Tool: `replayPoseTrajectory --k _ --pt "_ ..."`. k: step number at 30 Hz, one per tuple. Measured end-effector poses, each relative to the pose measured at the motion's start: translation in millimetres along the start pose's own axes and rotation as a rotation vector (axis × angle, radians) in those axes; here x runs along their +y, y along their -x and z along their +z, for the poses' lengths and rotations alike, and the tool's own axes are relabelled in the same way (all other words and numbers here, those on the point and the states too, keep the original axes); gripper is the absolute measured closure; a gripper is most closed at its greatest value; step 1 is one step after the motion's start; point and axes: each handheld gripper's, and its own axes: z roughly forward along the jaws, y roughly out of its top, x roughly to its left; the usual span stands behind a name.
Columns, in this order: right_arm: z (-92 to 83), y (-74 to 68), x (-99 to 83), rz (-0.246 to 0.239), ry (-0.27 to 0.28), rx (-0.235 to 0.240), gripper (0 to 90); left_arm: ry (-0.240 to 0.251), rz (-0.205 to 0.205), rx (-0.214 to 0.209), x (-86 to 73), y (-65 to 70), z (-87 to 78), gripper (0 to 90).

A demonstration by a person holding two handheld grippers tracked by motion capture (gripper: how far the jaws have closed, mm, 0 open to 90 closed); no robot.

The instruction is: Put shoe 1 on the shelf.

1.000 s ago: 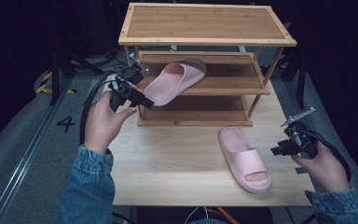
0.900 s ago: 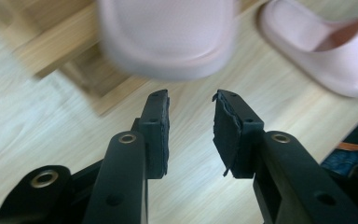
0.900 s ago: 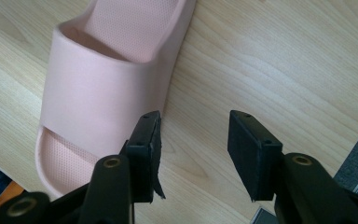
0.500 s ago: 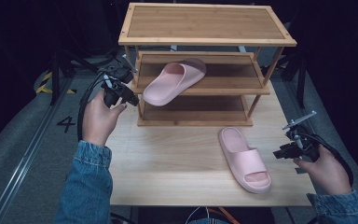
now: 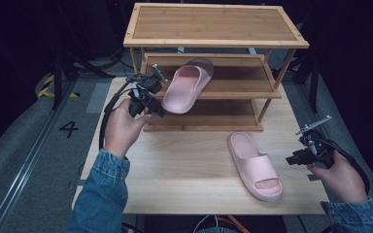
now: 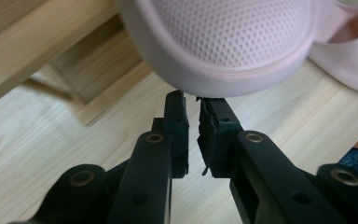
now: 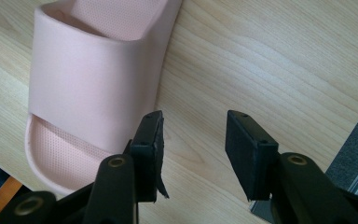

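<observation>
On the rack's middle shelf [image 5: 233, 87]: one pink slipper [image 5: 188, 88], heel overhanging, placed; left claw [image 5: 156, 110] clenched, empty, just beneath. On the surface [image 5: 184, 170]: second slipper [image 5: 256, 165] unshelved; right claw [image 5: 291, 159] released beside it.

Your sleeves [image 5: 99, 194] are blue denim; both grippers [image 5: 150, 97] are black, with brass-ringed screws [image 6: 154, 138], ribbed fingers [image 7: 249, 144] and looping black cables [image 5: 108, 109].
</observation>
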Motion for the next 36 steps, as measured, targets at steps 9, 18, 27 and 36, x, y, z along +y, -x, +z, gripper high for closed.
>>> replayPoseTrajectory --k 9,18,27,36 --pt "0.1 1.9 0.2 -0.005 0.001 -0.005 57.4 -0.062 0.123 -0.059 36.3 37.6 27.9 81.1" --pt "-3.6 4.3 -2.6 0.006 0.008 -0.008 57.5 -0.105 0.165 -0.079 40.5 57.6 31.9 80.6" --pt "0.1 -1.0 -0.6 -0.013 -0.005 -0.003 58.4 -0.118 0.260 -0.077 51.3 96.0 24.3 81.2" --pt "1.9 1.3 -3.0 -0.004 -0.012 0.000 59.0 -0.158 0.206 -0.025 72.7 76.7 30.0 81.8"
